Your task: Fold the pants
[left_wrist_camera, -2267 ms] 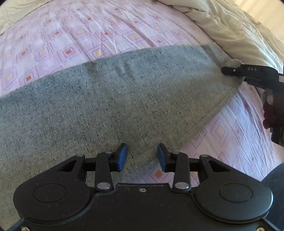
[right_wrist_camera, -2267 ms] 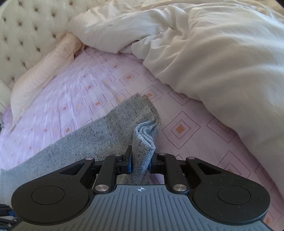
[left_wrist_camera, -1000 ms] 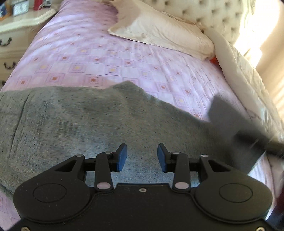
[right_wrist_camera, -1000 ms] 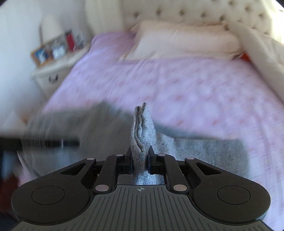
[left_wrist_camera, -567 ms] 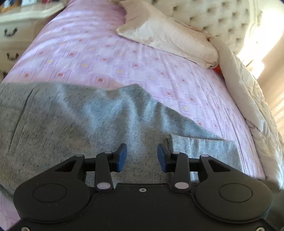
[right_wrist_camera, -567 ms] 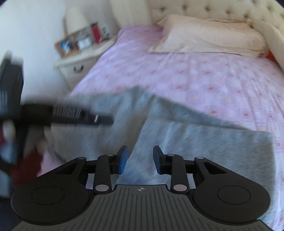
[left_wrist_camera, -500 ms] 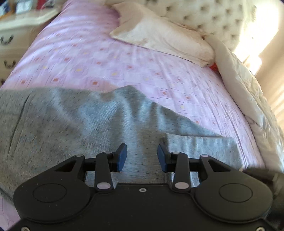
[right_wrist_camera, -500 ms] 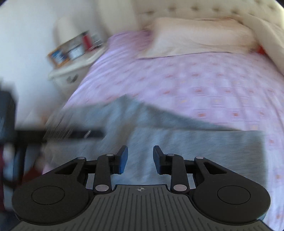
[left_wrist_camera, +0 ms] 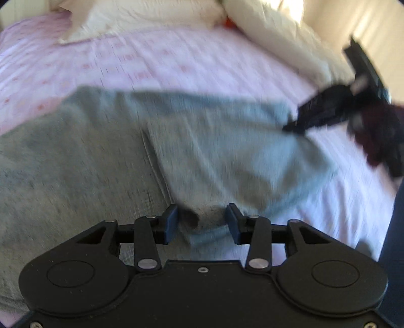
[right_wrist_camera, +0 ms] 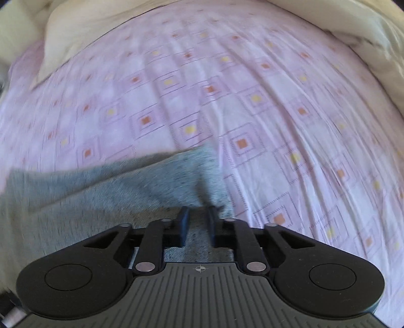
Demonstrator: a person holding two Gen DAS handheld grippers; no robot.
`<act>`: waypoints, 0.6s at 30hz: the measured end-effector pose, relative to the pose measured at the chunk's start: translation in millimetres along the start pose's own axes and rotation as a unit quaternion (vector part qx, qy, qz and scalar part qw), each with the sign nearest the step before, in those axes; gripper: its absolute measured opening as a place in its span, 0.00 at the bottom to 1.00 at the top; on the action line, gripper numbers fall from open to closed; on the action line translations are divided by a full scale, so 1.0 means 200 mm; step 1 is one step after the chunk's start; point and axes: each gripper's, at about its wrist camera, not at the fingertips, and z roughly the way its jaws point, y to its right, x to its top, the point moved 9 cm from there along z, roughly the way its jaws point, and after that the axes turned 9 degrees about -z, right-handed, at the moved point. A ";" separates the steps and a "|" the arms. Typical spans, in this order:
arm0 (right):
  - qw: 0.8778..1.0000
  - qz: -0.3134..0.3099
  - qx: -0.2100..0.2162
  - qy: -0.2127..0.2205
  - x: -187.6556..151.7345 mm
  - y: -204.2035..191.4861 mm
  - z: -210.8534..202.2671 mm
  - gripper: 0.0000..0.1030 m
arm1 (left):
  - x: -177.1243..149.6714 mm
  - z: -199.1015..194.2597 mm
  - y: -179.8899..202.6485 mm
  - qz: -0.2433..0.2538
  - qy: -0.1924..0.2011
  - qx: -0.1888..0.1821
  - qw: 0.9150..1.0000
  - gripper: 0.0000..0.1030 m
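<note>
Grey pants (left_wrist_camera: 227, 151) lie folded across the pink patterned sheet (left_wrist_camera: 176, 60). My left gripper (left_wrist_camera: 202, 222) hovers low over the near edge of the fold, jaws opening, a bump of grey fabric between the blue pads but not pressed. In the left wrist view my right gripper (left_wrist_camera: 293, 128), blurred, touches the right end of the pants, held by a hand (left_wrist_camera: 378, 136). In its own view the right gripper (right_wrist_camera: 197, 225) is closing, its narrow jaws pinching the corner of the pants (right_wrist_camera: 126, 191), which bunches up at the tips.
A cream pillow (left_wrist_camera: 151, 15) and a pale duvet (left_wrist_camera: 277, 32) lie at the far side of the bed. In the right wrist view the sheet (right_wrist_camera: 252, 101) spreads beyond the pants, with the pillow (right_wrist_camera: 75, 32) and the duvet (right_wrist_camera: 366, 25) behind it.
The right gripper let go of the pant end it had carried across, opened, swung to the right end of the fold and closed there. The left gripper slid right along the near edge and rolled.
</note>
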 end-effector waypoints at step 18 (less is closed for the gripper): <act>0.991 -0.031 0.101 0.081 0.12 -0.14 -0.12 0.14 | 0.14 -0.23 -0.13 -0.092 0.101 0.035 0.990 0.53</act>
